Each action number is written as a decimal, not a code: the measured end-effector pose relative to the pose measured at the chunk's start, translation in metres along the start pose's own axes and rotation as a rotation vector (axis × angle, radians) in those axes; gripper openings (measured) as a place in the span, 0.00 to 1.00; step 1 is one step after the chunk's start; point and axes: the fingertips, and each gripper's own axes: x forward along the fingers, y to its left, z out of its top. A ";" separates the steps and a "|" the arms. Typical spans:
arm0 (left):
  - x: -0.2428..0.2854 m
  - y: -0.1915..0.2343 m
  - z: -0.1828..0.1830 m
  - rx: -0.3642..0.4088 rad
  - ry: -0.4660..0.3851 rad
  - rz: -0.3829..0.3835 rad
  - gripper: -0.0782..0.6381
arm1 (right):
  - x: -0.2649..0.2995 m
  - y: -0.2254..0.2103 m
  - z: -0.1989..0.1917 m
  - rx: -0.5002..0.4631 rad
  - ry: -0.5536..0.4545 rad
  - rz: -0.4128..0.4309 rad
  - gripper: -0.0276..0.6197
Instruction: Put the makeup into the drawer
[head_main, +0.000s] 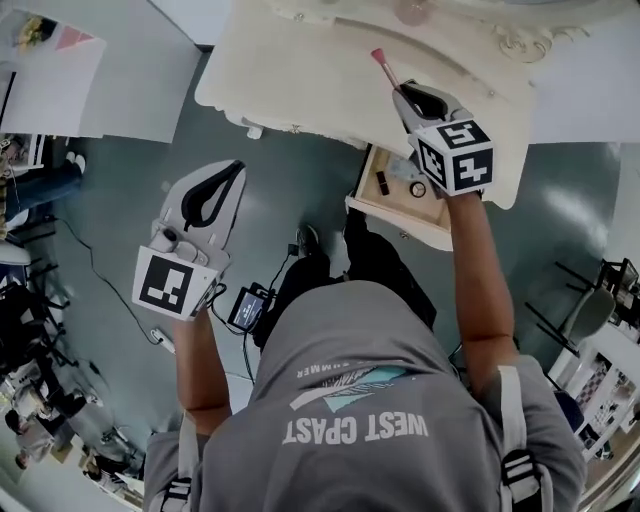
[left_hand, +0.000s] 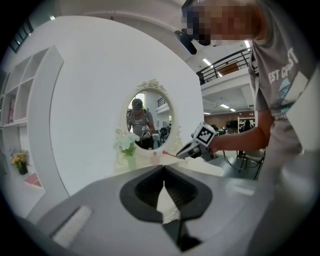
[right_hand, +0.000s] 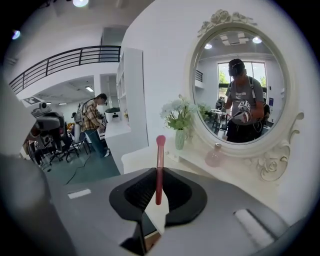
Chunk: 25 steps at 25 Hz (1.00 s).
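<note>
Holding a pink makeup brush (head_main: 384, 68) tight in my right gripper (head_main: 400, 92), I have it up over the white dressing table (head_main: 290, 80). The drawer (head_main: 372, 203) sits pulled out below it. My left gripper (head_main: 236, 170) is closed with nothing in it.

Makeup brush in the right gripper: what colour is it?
The makeup brush is pink, with a deeper rose lower handle. It shows best in the right gripper view.
</note>
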 end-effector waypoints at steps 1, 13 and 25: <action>0.002 -0.005 0.007 0.009 -0.002 -0.014 0.11 | -0.012 -0.002 0.000 0.008 -0.007 -0.008 0.11; 0.030 -0.056 0.052 0.099 -0.012 -0.208 0.11 | -0.108 -0.010 -0.048 0.131 -0.011 -0.087 0.11; 0.069 -0.109 0.061 0.153 0.018 -0.363 0.11 | -0.155 -0.025 -0.141 0.260 0.072 -0.143 0.11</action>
